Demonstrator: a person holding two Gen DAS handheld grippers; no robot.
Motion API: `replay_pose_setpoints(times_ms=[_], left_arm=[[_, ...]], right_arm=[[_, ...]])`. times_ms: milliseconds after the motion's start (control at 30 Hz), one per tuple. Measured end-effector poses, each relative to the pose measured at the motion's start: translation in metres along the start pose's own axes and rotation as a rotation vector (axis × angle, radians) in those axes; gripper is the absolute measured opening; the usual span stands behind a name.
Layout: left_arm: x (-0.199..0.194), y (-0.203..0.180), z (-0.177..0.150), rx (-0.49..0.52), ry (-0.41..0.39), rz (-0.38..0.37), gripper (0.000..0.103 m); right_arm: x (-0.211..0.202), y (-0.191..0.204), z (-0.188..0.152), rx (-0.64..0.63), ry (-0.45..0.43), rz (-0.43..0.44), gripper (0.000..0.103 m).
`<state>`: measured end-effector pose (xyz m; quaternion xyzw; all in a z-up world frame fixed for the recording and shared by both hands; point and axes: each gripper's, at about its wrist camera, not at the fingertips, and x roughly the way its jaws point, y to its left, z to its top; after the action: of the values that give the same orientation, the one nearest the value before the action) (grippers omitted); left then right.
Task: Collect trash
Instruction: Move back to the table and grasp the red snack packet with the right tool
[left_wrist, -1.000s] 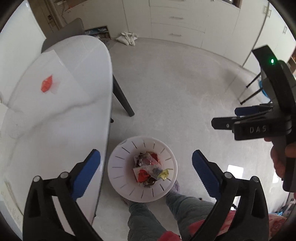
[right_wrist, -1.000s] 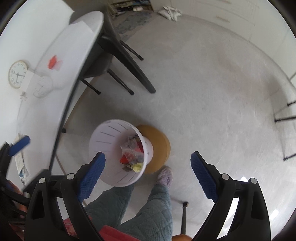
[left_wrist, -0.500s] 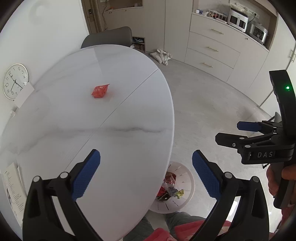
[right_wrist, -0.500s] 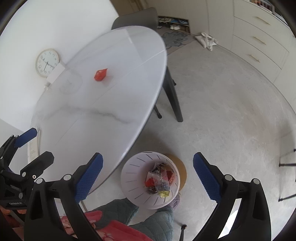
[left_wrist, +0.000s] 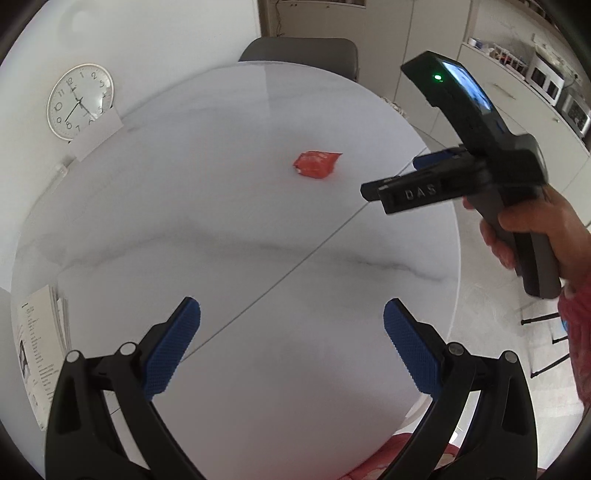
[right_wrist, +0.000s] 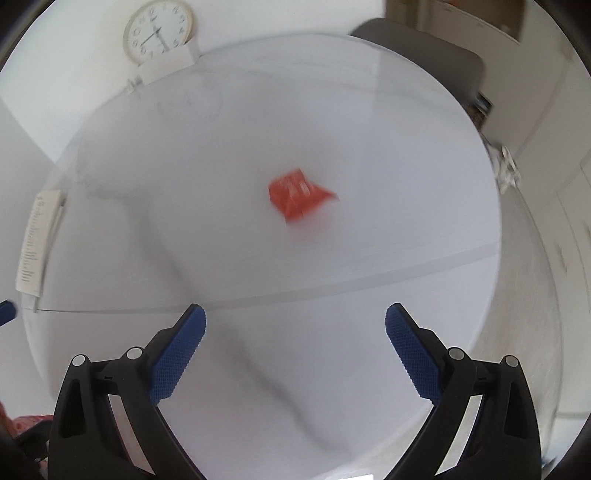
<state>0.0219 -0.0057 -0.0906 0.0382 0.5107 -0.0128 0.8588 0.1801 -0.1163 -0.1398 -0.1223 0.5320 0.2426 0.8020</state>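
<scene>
white table (left_wrist: 258, 229) | red wrapper (right_wrist: 297, 195) lying loose | both grippers' fingers spread wide, empty, above tabletop

Your table (left_wrist: 229, 221) had a glossy, smooth, marble-look top with faint grey veins. The red wrapper (left_wrist: 316, 163) on it looked like crinkled shiny plastic. Both grippers (left_wrist: 291, 328) (right_wrist: 294, 334) were matt black plastic, their blue pads (left_wrist: 173, 345) finely textured like rubber. Printed paper (left_wrist: 37, 347) lay near left.
</scene>
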Motion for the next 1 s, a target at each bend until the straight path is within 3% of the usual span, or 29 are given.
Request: replay_pose_setpoints(times_ms=[100, 233, 400, 467, 600, 833, 1000], left_arm=[[0.013, 0.022, 0.006, -0.029, 0.017, 0.016, 0.095], [0.03, 0.046, 0.015, -0.066, 0.04, 0.011, 0.095], [0.045, 0.062, 0.024, -0.091, 0.053, 0.004, 0.095], [0.048, 0.066, 0.026, -0.105, 0.055, 0.0, 0.095], [0.051, 0.066, 0.026, -0.118, 0.06, 0.0, 0.095], [0.04, 0.048, 0.023, -0.068, 0.042, -0.008, 0.095], [0.025, 0.012, 0.017, 0.011, 0.028, -0.061, 0.095]], right_arm=[[0.034, 0.01, 0.039, -0.133, 0.033, -0.059, 0.097], [0.079, 0.017, 0.066, -0.29, 0.122, -0.18, 0.095], [0.1, 0.014, 0.072, -0.322, 0.196, -0.149, 0.076], [0.104, 0.01, 0.07, -0.302, 0.221, -0.121, 0.056], [0.097, 0.004, 0.069, -0.258, 0.189, -0.09, 0.055], [0.034, -0.016, 0.028, -0.058, 0.065, 0.028, 0.055], [-0.036, -0.029, -0.061, 0.11, -0.008, 0.08, 0.055]])
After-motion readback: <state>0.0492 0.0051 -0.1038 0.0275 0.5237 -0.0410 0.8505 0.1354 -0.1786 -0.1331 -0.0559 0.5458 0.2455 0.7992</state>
